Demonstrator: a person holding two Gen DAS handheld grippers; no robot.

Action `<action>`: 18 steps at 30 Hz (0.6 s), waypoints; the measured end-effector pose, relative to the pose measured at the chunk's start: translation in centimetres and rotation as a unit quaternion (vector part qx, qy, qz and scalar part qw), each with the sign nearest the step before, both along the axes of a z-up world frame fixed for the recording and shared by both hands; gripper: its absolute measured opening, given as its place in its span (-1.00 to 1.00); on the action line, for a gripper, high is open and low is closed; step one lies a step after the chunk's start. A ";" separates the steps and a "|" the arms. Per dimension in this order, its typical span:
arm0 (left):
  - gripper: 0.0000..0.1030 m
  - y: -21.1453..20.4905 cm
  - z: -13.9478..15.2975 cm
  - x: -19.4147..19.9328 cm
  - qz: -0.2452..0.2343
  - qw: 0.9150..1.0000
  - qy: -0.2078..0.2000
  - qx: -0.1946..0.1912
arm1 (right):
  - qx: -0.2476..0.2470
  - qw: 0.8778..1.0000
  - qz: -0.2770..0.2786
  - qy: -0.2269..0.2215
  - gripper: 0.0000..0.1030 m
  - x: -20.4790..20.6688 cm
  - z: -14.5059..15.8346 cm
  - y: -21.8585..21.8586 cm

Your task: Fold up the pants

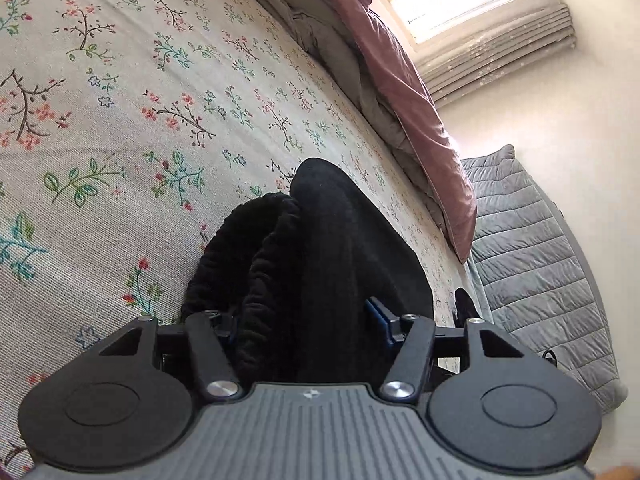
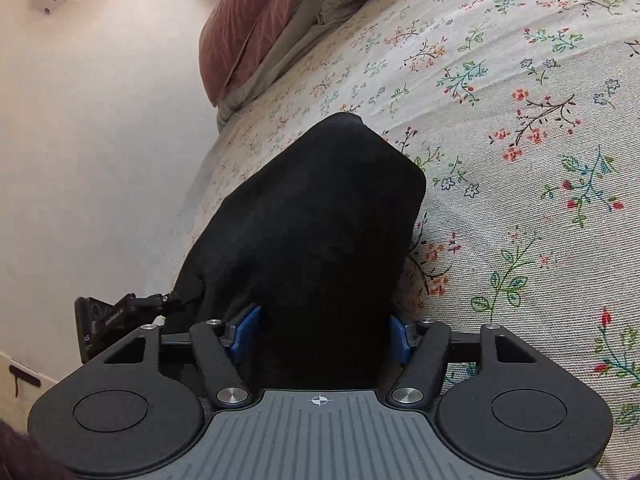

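Pants (image 1: 332,248), black, lay bunched on the floral bed (image 1: 120,120), running forward from both of my jaws toward the pillow end. My left gripper (image 1: 304,320) stood with its jaws partly apart around the ribbed waistband folds; I could not tell whether the pads pressed the cloth. My right gripper (image 2: 320,332) had its jaws partly apart, blue pads (image 2: 246,330) flanking the dark cloth, contact likewise unclear. Fabric sat directly between each pair of jaws, its long axis along my pointing line, both hands about equally near.
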State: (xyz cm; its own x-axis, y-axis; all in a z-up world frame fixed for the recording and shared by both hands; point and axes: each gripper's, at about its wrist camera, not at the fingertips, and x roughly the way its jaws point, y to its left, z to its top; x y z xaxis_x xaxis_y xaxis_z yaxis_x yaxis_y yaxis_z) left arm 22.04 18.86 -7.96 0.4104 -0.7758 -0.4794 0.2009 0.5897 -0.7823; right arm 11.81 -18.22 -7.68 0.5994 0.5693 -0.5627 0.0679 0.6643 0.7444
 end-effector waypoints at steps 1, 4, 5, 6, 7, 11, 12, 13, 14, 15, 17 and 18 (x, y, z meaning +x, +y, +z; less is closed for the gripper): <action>0.24 0.0 -0.1 0.0 0.001 1.000 -0.001 -0.011 | -0.006 1.000 -0.006 -0.004 -0.08 0.0 -0.1 0.2; 0.07 -0.5 0.2 0.0 0.007 0.999 -0.001 -0.041 | -0.010 1.000 -0.020 -0.017 -0.33 -0.4 0.6 0.3; 0.03 -0.9 0.4 0.0 0.005 0.999 -0.003 -0.046 | -0.012 0.999 -0.022 -0.025 -0.35 -0.5 1.1 0.1; 0.01 -1.6 0.6 -0.1 -0.002 0.999 -0.004 -0.053 | -0.015 0.999 -0.026 -0.034 -0.36 -0.8 1.8 -0.1; 0.00 -2.7 0.8 -0.1 -0.008 0.998 -0.004 -0.058 | -0.017 0.998 -0.032 -0.044 -0.36 -1.0 2.4 -0.6; -0.04 -7.6 1.0 0.0 -0.031 0.997 -0.002 -0.076 | -0.025 0.997 -0.059 -0.042 -0.36 -1.5 4.6 -3.9; -0.04 -8.9 0.9 0.1 -0.034 0.996 0.000 -0.079 | -0.031 0.997 -0.067 -0.034 -0.36 -1.6 5.2 -5.3; -0.05 -10.2 0.9 0.3 -0.037 0.996 0.001 -0.081 | -0.037 0.996 -0.073 -0.030 -0.36 -1.7 5.7 -6.5; -0.05 -11.5 0.9 0.4 -0.040 0.996 0.003 -0.084 | -0.042 0.996 -0.080 -0.029 -0.36 -1.7 6.1 -7.5; -0.05 -12.5 0.9 0.5 -0.042 0.996 0.002 -0.084 | -0.050 0.995 -0.086 -0.029 -0.36 -1.6 6.5 -8.5; -0.06 -14.6 0.9 1.0 -0.046 0.996 -0.002 -0.081 | -0.059 0.993 -0.097 -0.029 -0.36 -1.4 6.9 -10.5; -0.06 -15.3 1.0 1.0 -0.047 0.996 -0.005 -0.079 | -0.061 0.993 -0.102 -0.028 -0.36 -1.3 7.0 -11.4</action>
